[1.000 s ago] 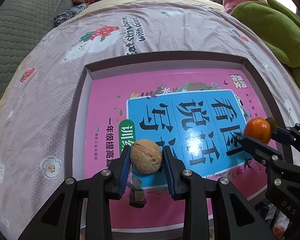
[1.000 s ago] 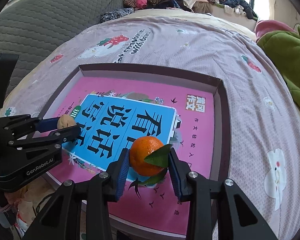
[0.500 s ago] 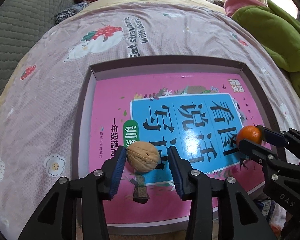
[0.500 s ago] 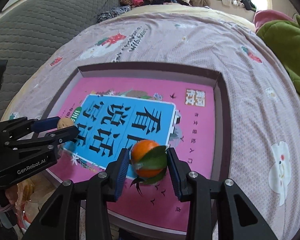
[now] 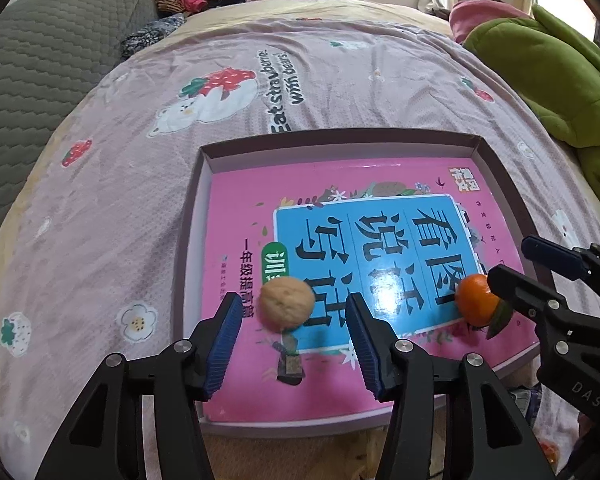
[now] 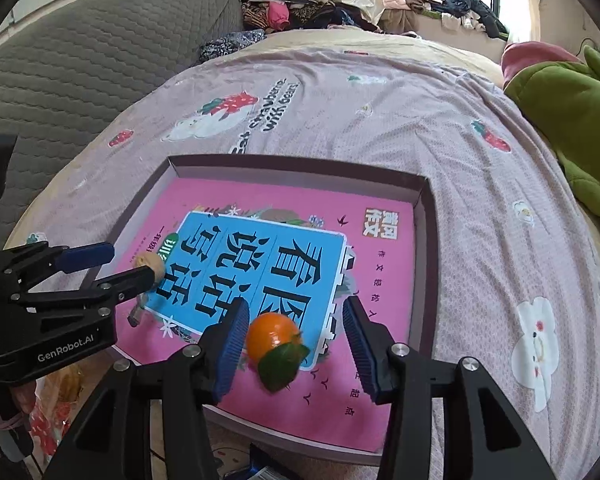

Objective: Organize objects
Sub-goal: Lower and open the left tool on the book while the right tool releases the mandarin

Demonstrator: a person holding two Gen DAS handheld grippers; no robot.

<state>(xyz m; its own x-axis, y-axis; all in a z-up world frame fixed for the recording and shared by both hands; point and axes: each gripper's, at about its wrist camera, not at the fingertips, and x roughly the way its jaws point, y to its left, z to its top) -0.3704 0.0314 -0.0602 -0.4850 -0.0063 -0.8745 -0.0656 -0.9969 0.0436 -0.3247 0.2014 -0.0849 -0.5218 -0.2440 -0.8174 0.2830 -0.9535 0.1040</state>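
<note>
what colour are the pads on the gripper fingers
Blue, ribbed pads on black fingers, clearest in the left wrist view.

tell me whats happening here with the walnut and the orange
A person works a hand-held gripper in each hand over a shallow box on a bed. The left hand-held gripper is opening around a walnut that now sits on the pink book in the box, its pads clear of it. The right hand-held gripper is likewise opening around a leafy orange on the same book.
</note>
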